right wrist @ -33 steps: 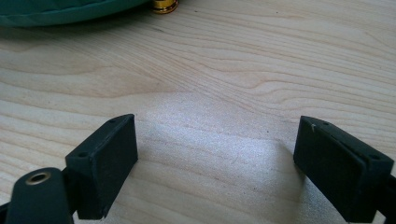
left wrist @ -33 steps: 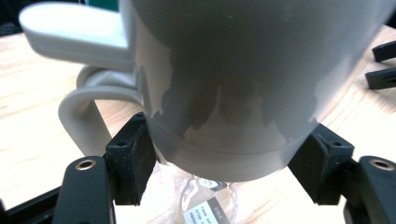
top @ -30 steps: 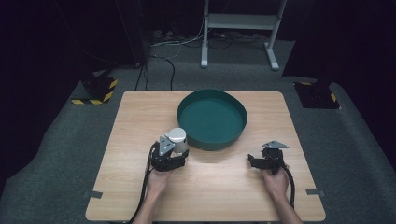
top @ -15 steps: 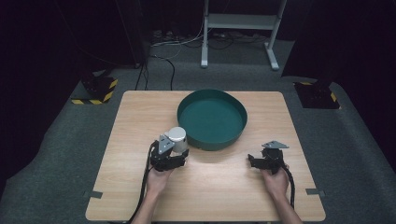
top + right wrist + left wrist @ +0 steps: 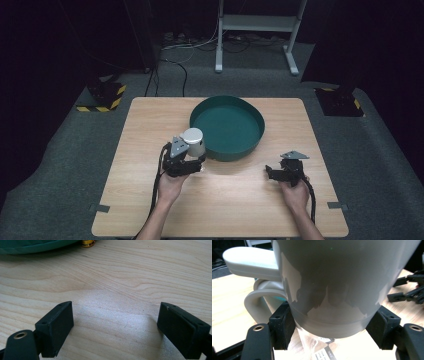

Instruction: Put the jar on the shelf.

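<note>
The mug [image 5: 332, 285] looked like glazed ceramic, pale grey, smooth with a soft sheen that carried dark reflections; its handle [image 5: 259, 300] had the same finish. The left gripper's [image 5: 332, 327] pads [image 5: 283, 326] were matt black, rubbery or plastic, faintly grainy, on black plastic bodies with small metal eyelets. The right gripper's [image 5: 116, 327] pads [image 5: 56, 327] looked alike, dull and slightly dusty. The tabletop [image 5: 120, 285] was light wood or wood-look laminate, with visible grain and a smooth, low-sheen surface that glared softly. The green bowl [image 5: 227, 127] near the tabletop's far edge seemed smooth matt plastic. A grey plate [image 5: 178, 147] on the left gripper looked like dull metal. The floor [image 5: 65, 165] was grey carpet, rough.
</note>
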Action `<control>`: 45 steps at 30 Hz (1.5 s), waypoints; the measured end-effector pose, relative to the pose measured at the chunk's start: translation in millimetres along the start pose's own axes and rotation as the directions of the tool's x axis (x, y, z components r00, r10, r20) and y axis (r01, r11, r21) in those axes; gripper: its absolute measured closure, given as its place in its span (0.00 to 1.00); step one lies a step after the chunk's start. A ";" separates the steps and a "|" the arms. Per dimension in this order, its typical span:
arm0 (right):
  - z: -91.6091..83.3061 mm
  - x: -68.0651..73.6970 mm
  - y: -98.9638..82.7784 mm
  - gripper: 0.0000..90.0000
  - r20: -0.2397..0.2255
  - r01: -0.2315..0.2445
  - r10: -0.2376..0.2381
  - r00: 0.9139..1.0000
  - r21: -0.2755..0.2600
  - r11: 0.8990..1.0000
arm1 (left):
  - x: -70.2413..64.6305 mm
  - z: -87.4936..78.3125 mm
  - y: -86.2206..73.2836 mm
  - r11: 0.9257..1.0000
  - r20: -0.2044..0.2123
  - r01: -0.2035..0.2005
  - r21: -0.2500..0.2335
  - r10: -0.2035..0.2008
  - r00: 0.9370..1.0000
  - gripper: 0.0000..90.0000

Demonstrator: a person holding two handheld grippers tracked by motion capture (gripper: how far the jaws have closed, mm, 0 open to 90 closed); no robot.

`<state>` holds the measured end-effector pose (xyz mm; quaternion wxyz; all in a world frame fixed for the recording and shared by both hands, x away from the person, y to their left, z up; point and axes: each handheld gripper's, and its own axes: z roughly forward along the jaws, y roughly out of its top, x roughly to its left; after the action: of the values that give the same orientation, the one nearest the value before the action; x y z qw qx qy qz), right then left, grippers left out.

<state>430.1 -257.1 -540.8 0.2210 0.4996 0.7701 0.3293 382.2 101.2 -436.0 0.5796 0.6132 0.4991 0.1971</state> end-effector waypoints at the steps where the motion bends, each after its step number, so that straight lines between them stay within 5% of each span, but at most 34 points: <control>1: 0.0 0.1 0.0 0.15 0.000 -0.001 0.001 1.000 0.000 1.000 | -1.0 0.6 1.8 1.000 0.002 0.000 -0.001 0.000 1.000 0.35; 15: 0.0 0.0 0.0 0.15 0.000 -0.001 0.001 1.000 0.001 1.000 | -10.8 14.6 33.3 1.000 0.051 0.000 -0.006 0.000 0.999 0.35; 33: 0.0 0.0 0.0 0.15 -0.001 0.000 0.000 1.000 0.000 1.000 | -15.8 49.2 65.1 0.999 0.041 -0.021 -0.035 0.022 0.999 0.35; 34: 0.0 0.0 0.0 0.15 -0.001 -0.001 0.001 1.000 -0.001 1.000 | 5.8 37.7 73.8 0.918 0.071 -0.347 0.195 0.339 0.938 0.35; 35: 0.0 0.0 0.0 0.15 -0.001 -0.001 0.001 1.000 -0.001 1.000 | 5.8 37.7 73.8 0.918 0.071 -0.347 0.195 0.339 0.938 0.35; 36: 0.0 0.0 0.0 0.15 0.000 -0.001 0.001 1.000 0.000 1.000 | -14.4 59.2 65.4 0.999 0.031 -0.027 -0.036 0.028 0.999 0.35; 40: 0.0 0.0 0.0 0.15 0.000 0.000 0.000 1.000 0.000 1.000 | -11.3 73.2 64.1 0.999 0.011 -0.021 -0.039 0.021 1.000 0.35; 41: 0.0 0.0 0.0 0.15 0.000 -0.001 0.001 1.000 0.000 1.000 | 10.2 60.2 72.0 0.920 0.043 -0.334 0.204 0.333 0.942 0.35; 42: 0.0 0.0 0.0 0.15 0.000 -0.001 0.001 1.000 0.000 1.000 | -10.0 80.5 62.9 0.999 0.002 -0.017 -0.039 0.017 1.000 0.35; 44: 0.0 0.0 0.0 0.15 0.000 -0.001 0.001 1.000 0.000 1.000 | -8.9 85.9 61.7 0.999 -0.006 -0.027 -0.034 0.027 1.000 0.35; 45: 0.0 0.0 0.0 0.15 -0.001 -0.001 0.001 1.000 0.000 1.000 | 11.7 72.7 69.4 0.917 0.028 -0.338 0.214 0.340 0.940 0.35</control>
<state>430.1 -257.1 -540.9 0.2207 0.4997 0.7700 0.3296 473.4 85.4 -395.1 0.4644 0.7486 0.4067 0.2420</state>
